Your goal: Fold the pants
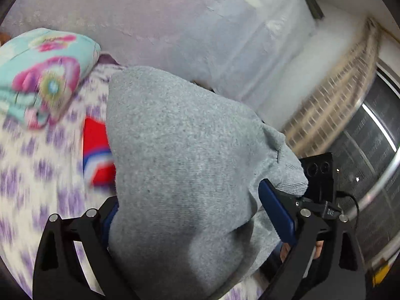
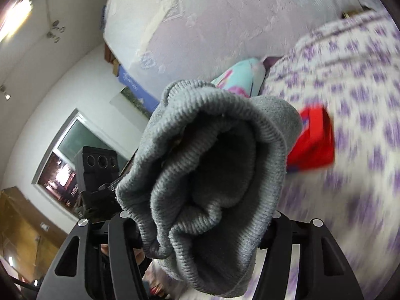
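We are in a home bedroom: a bed spread with a white, purple-patterned sheet, a floral turquoise pillow and a bare mattress leaning upright behind it. White walls, a window and what may be a wooden wardrobe, though blurred, complete our view.

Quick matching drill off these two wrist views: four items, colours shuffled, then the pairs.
Items:
1. pants
2. bedsheet
3. pillow
4. folded cloth

Colours:
A. red with a blue and white stripe
B. turquoise with pink flowers
C. grey
D. white with purple marks

Pairs: 1-C, 2-D, 3-B, 4-A
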Action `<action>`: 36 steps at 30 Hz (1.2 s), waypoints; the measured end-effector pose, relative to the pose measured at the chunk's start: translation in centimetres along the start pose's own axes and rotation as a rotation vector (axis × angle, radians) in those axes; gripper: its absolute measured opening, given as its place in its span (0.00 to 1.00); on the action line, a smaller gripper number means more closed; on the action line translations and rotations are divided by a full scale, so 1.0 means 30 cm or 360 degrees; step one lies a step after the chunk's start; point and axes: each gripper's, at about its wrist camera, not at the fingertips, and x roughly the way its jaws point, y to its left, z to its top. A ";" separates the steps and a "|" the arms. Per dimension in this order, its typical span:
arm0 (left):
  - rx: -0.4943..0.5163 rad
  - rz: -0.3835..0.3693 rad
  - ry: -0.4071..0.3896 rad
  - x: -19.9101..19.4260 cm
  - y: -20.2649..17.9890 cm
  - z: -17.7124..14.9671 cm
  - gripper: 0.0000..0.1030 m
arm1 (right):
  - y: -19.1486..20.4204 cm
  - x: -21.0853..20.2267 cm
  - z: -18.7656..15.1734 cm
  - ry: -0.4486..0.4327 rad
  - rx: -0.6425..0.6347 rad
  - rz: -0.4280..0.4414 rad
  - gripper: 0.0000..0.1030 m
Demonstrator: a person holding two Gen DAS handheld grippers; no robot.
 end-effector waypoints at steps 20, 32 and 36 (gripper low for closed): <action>-0.0413 0.0162 0.0082 0.322 0.488 0.152 0.95 | -0.318 0.189 0.198 -0.0349 0.0021 -0.0597 0.94; 0.0238 0.0722 -0.0270 -0.417 -0.156 -0.433 0.95 | 0.263 -0.340 -0.540 -0.0428 -0.0384 -0.0635 0.97; 0.0330 0.0803 -0.0307 -0.524 -0.250 -0.672 0.95 | 0.356 -0.402 -0.802 -0.0533 -0.0534 -0.0763 0.97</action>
